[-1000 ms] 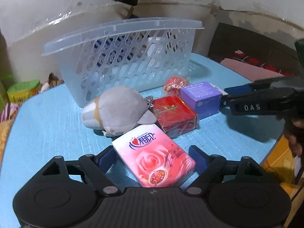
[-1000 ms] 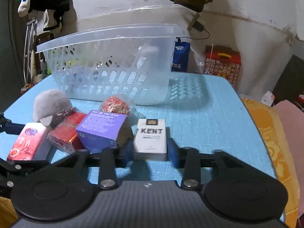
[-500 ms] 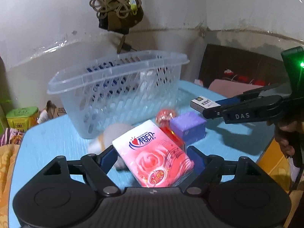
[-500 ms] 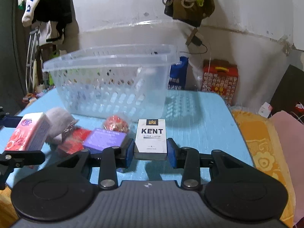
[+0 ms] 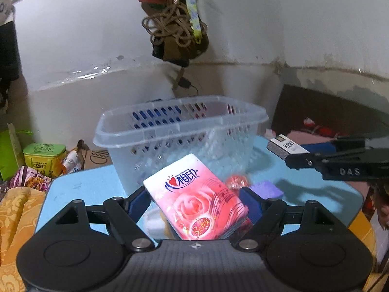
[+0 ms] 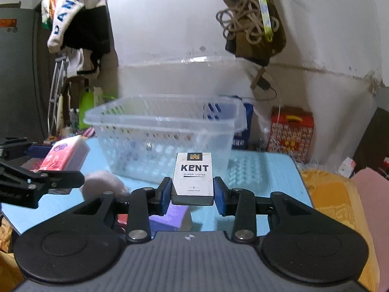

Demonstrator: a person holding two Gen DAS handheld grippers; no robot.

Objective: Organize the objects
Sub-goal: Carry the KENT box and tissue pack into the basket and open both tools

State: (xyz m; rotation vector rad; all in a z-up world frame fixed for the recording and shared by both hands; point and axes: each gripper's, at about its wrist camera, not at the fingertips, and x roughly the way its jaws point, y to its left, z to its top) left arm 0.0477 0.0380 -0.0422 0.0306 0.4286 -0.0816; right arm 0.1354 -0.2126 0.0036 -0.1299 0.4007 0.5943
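Note:
My left gripper (image 5: 194, 199) is shut on a pink rose-printed tissue pack (image 5: 194, 199) and holds it in the air in front of the clear plastic basket (image 5: 180, 133). My right gripper (image 6: 193, 189) is shut on a white KENT cigarette box (image 6: 193, 176), also lifted, facing the basket (image 6: 165, 124). Each gripper shows in the other's view: the right one with the box (image 5: 284, 147), the left one with the tissue pack (image 6: 65, 154). On the blue table (image 5: 85, 185) lie a purple box (image 5: 266, 188), a red wrapped candy (image 5: 237, 181) and a grey plush toy (image 6: 104, 185).
A red box (image 6: 121, 220) lies partly hidden under my right gripper. The wall stands right behind the basket, with a bundle of rope (image 5: 175, 29) hanging above it. Orange cloth (image 5: 14, 219) lies left of the table, and cluttered boxes stand beyond its edges.
Both grippers have risen from the table with their loads: the tissue pack in the left, the KENT box in the right. The basket now sits lower and farther in both views.

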